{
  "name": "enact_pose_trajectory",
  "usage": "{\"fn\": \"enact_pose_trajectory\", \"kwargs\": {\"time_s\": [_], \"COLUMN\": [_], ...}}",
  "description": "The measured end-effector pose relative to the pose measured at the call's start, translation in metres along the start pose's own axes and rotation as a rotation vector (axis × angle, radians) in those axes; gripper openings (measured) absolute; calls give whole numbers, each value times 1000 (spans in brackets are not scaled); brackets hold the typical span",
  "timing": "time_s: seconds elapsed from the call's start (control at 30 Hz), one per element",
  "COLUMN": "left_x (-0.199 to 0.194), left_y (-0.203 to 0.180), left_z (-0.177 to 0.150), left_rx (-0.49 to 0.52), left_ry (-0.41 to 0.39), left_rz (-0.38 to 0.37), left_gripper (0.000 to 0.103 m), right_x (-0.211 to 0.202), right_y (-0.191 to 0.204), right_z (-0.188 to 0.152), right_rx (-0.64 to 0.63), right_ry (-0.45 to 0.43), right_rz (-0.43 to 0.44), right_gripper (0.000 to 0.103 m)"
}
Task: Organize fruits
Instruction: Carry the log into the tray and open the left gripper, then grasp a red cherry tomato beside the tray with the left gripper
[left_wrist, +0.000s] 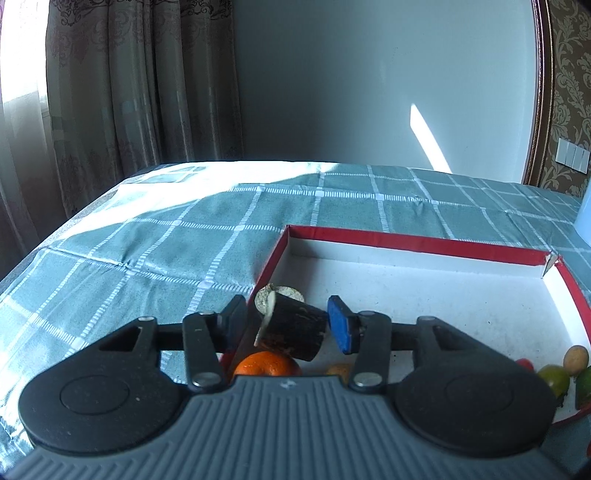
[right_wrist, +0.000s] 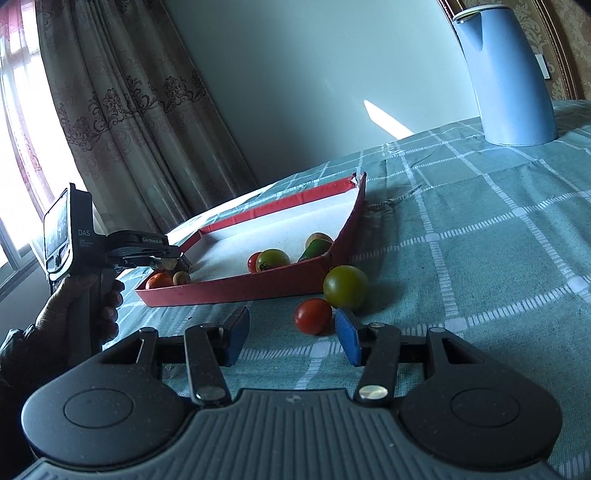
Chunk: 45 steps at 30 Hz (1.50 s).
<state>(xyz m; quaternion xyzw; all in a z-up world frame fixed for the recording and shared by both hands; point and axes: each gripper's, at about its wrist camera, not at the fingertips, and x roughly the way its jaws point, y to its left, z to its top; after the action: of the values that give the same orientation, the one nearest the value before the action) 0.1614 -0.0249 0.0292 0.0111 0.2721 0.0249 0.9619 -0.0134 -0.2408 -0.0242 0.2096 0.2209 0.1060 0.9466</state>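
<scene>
My left gripper (left_wrist: 286, 325) holds a dark cut fruit piece with a pale cut face (left_wrist: 291, 328) between its pads, over the near left corner of the red-rimmed white tray (left_wrist: 406, 240). An orange (left_wrist: 266, 363) and a small yellow fruit (left_wrist: 338, 371) lie below it. A pale seeded slice (left_wrist: 284, 293) lies just beyond. My right gripper (right_wrist: 291, 334) is open and empty above the cloth, near a red tomato (right_wrist: 313, 315) and a green tomato (right_wrist: 346, 287) outside the tray (right_wrist: 236, 290). The left gripper (right_wrist: 166, 262) shows at the tray's left end.
More fruits lie in the tray's right corner: a green-red tomato (right_wrist: 272, 259), a green piece (right_wrist: 316, 248), also a yellow fruit (left_wrist: 575, 358) and green fruit (left_wrist: 554, 378). A blue kettle (right_wrist: 506, 74) stands at the back right. The checked cloth (left_wrist: 147, 251) ends at the left edge.
</scene>
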Motion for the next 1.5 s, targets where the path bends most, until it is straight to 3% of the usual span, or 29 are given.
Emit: {"fn": "enact_pose_trajectory", "kwargs": {"time_s": [0.07,0.23,0.33,0.47,0.53,0.57,0.63,0.77,0.93,1.03,1.23,1.33,1.43,1.5], "left_x": [-5,-20,-40,-70,-83,-89,-99,-115,-128,-129,-117,-108,-101,-100], "left_y": [0,-3,-16,-42,-57,-66,-84,-120,-149,-163,-180,-187,-191,-191], "left_z": [1,2,-5,-25,-37,-43,-54,-75,-93,-100,-104,-102,-102,-102], "left_rx": [-2,0,36,124,175,208,270,375,481,530,580,575,561,548], "left_ry": [-34,-53,-70,-93,-94,-97,-103,-104,-125,-142,-96,-68,-22,-16], "left_rz": [14,-9,-60,-121,-168,-183,-207,-279,-373,-386,-416,-421,-438,-457], "left_gripper": [71,71,71,73,79,80,80,80,80,80,80,78,56,52], "right_x": [0,0,-2,-22,-29,-32,-37,-36,-42,-42,-43,-45,-45,-44], "right_y": [-1,-3,-2,-10,-16,-19,-26,-40,-49,-56,-58,-59,-60,-60], "right_z": [0,0,0,-3,-2,-2,-1,7,12,12,10,10,10,10], "right_rx": [3,12,9,76,124,152,201,242,199,212,227,235,237,237], "right_ry": [1,-8,-21,-155,-206,-236,-285,-274,-262,-247,-269,-272,-275,-273], "right_rz": [1,3,0,-60,-91,-116,-161,-184,-210,-202,-186,-183,-178,-177], "right_gripper": [51,51,51,51,62,74,75,75,75,75,75,75,75,76]}}
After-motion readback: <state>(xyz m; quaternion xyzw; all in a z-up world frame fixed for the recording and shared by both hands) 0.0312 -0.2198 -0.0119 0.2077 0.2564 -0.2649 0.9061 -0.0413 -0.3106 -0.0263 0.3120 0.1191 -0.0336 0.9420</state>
